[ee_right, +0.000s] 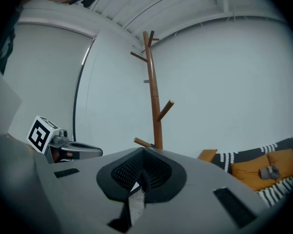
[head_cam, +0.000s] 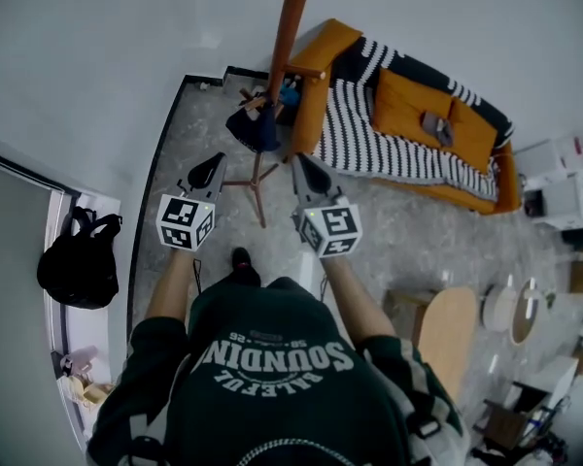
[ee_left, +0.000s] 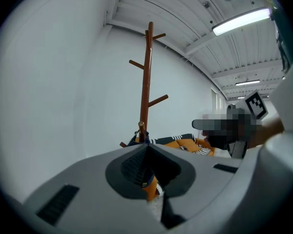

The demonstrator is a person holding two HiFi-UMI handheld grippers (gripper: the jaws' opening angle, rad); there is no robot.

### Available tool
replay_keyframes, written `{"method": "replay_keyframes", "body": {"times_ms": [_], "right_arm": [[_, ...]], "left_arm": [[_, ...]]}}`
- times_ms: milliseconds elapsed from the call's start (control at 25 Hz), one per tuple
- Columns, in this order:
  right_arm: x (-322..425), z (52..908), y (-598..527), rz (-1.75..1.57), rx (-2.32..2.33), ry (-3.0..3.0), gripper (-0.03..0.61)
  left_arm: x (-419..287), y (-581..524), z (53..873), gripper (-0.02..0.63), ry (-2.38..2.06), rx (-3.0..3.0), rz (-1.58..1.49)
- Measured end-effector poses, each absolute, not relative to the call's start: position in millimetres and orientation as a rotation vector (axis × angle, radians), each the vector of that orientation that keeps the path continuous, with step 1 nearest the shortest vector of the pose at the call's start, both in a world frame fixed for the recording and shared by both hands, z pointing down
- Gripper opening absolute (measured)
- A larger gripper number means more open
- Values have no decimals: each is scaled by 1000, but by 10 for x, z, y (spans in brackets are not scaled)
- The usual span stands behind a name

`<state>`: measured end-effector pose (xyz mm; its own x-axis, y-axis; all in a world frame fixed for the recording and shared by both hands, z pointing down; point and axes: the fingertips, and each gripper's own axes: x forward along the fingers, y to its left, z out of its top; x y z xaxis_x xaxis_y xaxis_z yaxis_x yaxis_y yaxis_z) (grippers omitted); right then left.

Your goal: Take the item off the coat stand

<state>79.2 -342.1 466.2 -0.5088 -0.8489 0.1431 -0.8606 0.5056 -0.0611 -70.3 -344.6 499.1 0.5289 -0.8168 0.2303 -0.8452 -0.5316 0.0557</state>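
A brown wooden coat stand (head_cam: 288, 37) rises in front of me, its feet on the speckled floor. A dark blue item (head_cam: 256, 124) hangs low on it, small and partly hidden behind the jaw tips in the left gripper view (ee_left: 136, 139). My left gripper (head_cam: 218, 157) is shut and empty, just below and left of the item, apart from it. To the right of the stand's feet, my right gripper (head_cam: 297, 159) is also shut and empty. In the right gripper view the stand (ee_right: 154, 96) shows bare pegs beyond the closed tips of that gripper (ee_right: 142, 150).
An orange sofa (head_cam: 413, 100) with a striped blanket stands right behind the stand. A black backpack (head_cam: 78, 265) lies at the left beyond a door edge. A round wooden table (head_cam: 452, 328) and white furniture (head_cam: 564, 178) are at the right.
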Motion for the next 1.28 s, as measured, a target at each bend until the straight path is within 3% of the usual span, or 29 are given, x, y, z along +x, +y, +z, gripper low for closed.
{"method": "replay_keyframes", "body": {"times_ms": [720,1040,1200,1280], "right_arm": [[664,4733,-3706,202,1535,-2625,-2],[690,4866,-3713,232,1522,-2608,-2],[702,4942,-3708,249,1513,-2597,-2],[696,4957,-3717,257,1514,-2597,-2]], "left_arm": [[-629,-3814,5147,9,-1290,2640,272],[-607,-3784,5315,287,-1269,2618,252],[-629,-3788,5352,470,-1293,2609,223],[-652,-3802,5365,488,-1312,2599,223]]}}
